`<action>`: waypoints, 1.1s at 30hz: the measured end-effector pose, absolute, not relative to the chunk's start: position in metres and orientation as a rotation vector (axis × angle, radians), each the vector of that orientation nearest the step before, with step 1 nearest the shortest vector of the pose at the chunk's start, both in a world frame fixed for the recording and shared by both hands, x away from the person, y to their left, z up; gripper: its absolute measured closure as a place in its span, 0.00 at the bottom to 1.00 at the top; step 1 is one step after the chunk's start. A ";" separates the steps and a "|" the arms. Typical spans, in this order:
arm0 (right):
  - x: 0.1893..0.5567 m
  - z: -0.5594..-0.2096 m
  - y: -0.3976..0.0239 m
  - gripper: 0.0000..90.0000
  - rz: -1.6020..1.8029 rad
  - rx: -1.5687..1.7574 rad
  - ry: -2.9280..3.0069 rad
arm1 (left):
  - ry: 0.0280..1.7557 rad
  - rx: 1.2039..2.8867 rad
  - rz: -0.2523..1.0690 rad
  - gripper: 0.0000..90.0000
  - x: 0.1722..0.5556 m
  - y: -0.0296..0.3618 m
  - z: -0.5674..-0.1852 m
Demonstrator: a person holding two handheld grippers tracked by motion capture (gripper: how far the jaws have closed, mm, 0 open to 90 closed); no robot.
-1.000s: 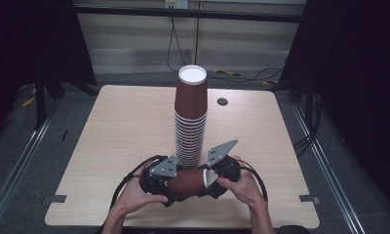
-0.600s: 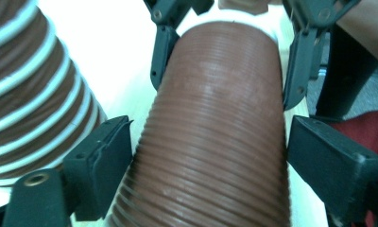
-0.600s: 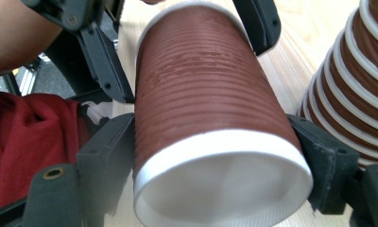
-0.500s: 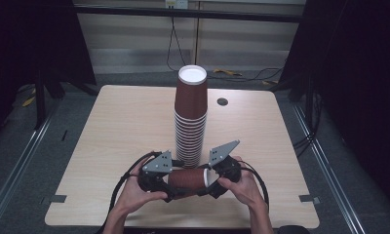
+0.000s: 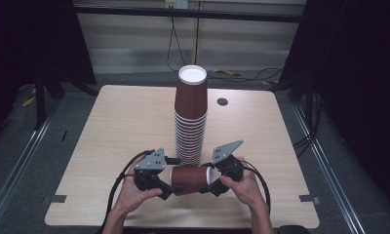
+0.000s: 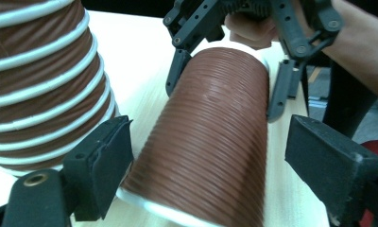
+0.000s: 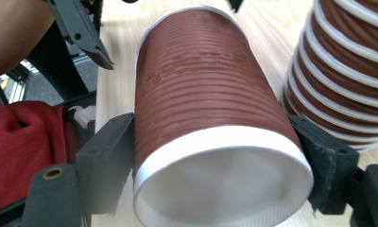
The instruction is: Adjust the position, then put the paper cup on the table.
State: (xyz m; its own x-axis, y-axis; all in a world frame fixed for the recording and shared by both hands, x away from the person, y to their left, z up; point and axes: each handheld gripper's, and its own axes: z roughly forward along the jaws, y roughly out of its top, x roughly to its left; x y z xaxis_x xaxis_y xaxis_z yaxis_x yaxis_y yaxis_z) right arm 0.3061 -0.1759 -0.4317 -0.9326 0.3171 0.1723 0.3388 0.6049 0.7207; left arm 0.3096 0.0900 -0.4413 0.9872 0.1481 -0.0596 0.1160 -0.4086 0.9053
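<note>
A brown paper cup [image 5: 189,178] lies on its side at the near middle of the tabletop [image 5: 115,126], just in front of the foot of a tall stack [image 5: 190,117] of the same cups. Its wall is ribbed with fine rings from end to end, and a rolled white rim runs round its mouth. In the right gripper view the mouth faces the camera and the inside is plain white [image 7: 220,179]. In the high view the mouth points toward the right hand and the narrower base toward the left.

The left tool [image 5: 169,187] is at the base end. In the left gripper view its jaws stand on either side of the cup [image 6: 210,137]: one pad lies against the ribbed wall, while a gap shows between the other pad and the cup, so I cannot tell whether the tool truly grips it. Those jaws have just been closing, with the cup between them.

The right tool [image 5: 207,186] is at the mouth end. In the right gripper view both pads press the wall just behind the white rim, so it grips the cup.

The stack stands upright with its cups upside down, white rims banding its lower half and a white base on top.
</note>
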 end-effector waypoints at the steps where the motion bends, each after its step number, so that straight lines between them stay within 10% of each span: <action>1: 0.307 -0.432 -0.177 0.25 -1.275 -0.575 -2.789 | 0.194 1.990 0.034 0.17 0.310 0.091 -0.442; 33: 0.307 -0.448 -0.191 0.24 -1.560 -0.670 -2.634 | 0.343 1.829 0.115 0.17 0.308 0.123 -0.452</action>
